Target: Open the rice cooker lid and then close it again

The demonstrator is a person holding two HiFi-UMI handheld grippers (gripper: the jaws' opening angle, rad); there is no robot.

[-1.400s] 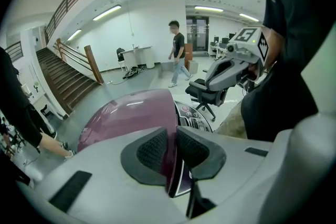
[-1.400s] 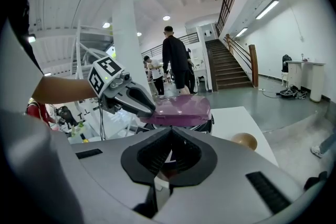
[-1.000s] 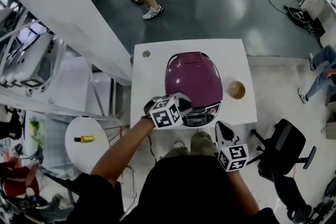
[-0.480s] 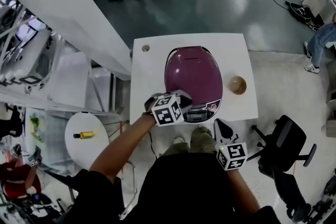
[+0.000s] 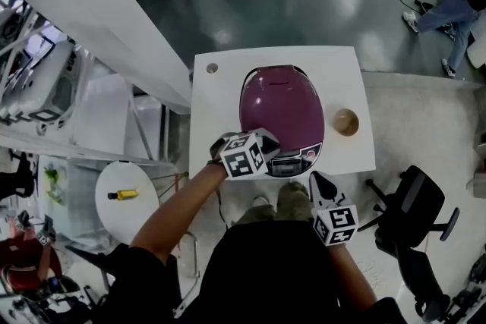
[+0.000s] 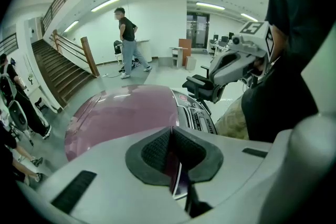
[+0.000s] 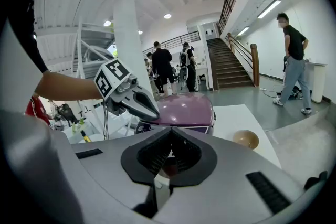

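The purple rice cooker (image 5: 281, 106) stands on the white table (image 5: 220, 99) with its lid down and its control panel (image 5: 295, 163) facing me. My left gripper (image 5: 267, 143) is over the front left edge of the lid. Its jaws have just been closing and now meet with nothing between them, seen close above the lid (image 6: 123, 113) in the left gripper view (image 6: 171, 139). My right gripper (image 5: 318, 183) hangs off the table's front edge, shut and empty, pointing at the cooker (image 7: 186, 106). I cannot tell whether the left fingertips touch the lid.
A small tan bowl (image 5: 346, 121) sits on the table right of the cooker. A round side table (image 5: 114, 220) with a yellow bottle (image 5: 121, 196) is at lower left. An office chair (image 5: 414, 212) is at right. People walk on the far floor.
The left gripper has barely shifted at the cooker's front left. The right gripper is still. The people on the far floor have walked on.
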